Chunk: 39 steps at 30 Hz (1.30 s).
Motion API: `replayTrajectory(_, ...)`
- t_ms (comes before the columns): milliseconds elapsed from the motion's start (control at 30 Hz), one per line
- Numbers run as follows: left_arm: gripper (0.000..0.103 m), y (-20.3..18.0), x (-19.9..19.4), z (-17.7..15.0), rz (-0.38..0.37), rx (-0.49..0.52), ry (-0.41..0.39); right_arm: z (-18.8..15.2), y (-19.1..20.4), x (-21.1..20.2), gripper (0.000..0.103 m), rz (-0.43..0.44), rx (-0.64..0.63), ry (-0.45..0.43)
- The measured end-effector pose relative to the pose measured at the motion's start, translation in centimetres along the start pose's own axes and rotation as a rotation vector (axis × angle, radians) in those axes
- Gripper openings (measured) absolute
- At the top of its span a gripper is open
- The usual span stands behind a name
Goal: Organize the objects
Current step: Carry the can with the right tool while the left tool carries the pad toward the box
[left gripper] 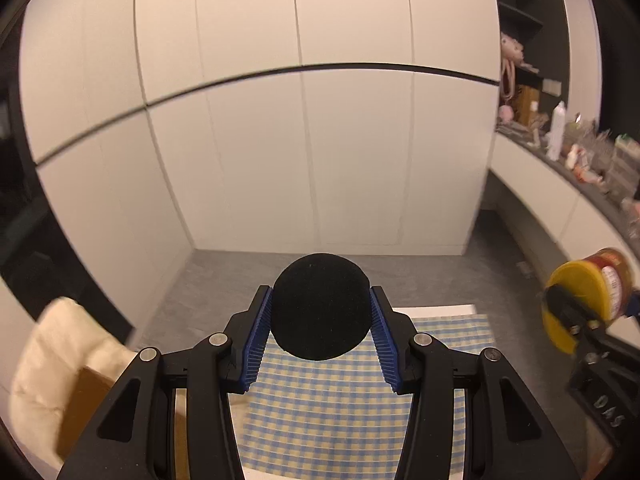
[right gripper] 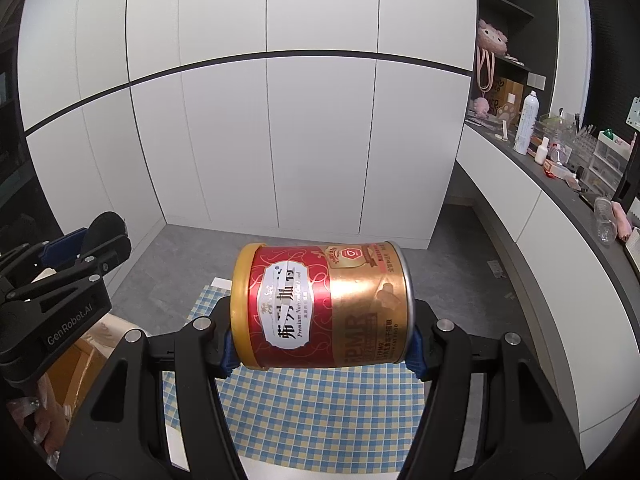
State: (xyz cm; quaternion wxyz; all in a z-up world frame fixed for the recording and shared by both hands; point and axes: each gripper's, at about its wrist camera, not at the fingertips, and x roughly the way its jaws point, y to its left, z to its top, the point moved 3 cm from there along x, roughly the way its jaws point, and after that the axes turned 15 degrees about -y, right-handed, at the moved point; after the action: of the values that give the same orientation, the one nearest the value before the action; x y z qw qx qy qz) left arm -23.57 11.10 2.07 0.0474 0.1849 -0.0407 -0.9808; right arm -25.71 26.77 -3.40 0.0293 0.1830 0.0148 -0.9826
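My left gripper (left gripper: 320,320) is shut on a black foam ball (left gripper: 320,306), held between its blue pads above a blue-and-yellow checked cloth (left gripper: 328,408). My right gripper (right gripper: 320,340) is shut on a red-and-gold can (right gripper: 324,306) with a yellow lid, held on its side, lid to the left, above the same cloth (right gripper: 320,408). In the left wrist view the can (left gripper: 592,296) and right gripper show at the far right. In the right wrist view the left gripper (right gripper: 80,256) with the ball (right gripper: 106,220) shows at the left.
White cabinet doors (left gripper: 320,140) stand ahead across a grey floor (right gripper: 448,256). A long dark counter (right gripper: 560,184) with bottles and clutter runs along the right. A cream cushion (left gripper: 60,352) and a cardboard box (left gripper: 84,408) lie at the lower left.
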Motion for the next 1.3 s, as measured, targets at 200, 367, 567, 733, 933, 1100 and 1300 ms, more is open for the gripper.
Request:
replayTrajectory(200,0.048,0.2,-1.7,-1.4,-0.015,-0.012,0.011,-1.5,-0.3,-0.9,0.064,0.002,0.017,0.012)
replayTrajectory(367,0.048,0.1,-3.7,-2.6,-0.023,-0.008,0.007,-3.3,-0.9,-2.4,0.064,-0.017,0.011,0.02)
replayTrajectory(567,0.048,0.2,-6.1,-4.8,-0.045,-0.025,0.016,-5.3,-1.4,-4.7,0.064,-0.014,0.033,0.032)
replayTrajectory(733,0.048,0.4,-8.9,-6.9,-0.035,-0.011,0.02,-7.0,-0.7,-7.6,0.064,-0.011,0.023,0.03)
replayTrajectory(933,0.048,1.4,-12.6,-9.3,-0.051,-0.012,0.016,-9.3,0.7,-10.9,0.064,0.024,0.032,0.048)
replayTrajectory(1100,0.048,3.1,-15.0,-10.6,-0.056,-0.04,0.025,-11.2,1.7,-13.2,0.064,0.045,0.015,0.068)
replayTrajectory(1300,0.048,5.1,-16.9,-11.9,-0.033,-0.06,0.033,-13.5,2.7,-15.5,0.064,0.08,0.009,0.097)
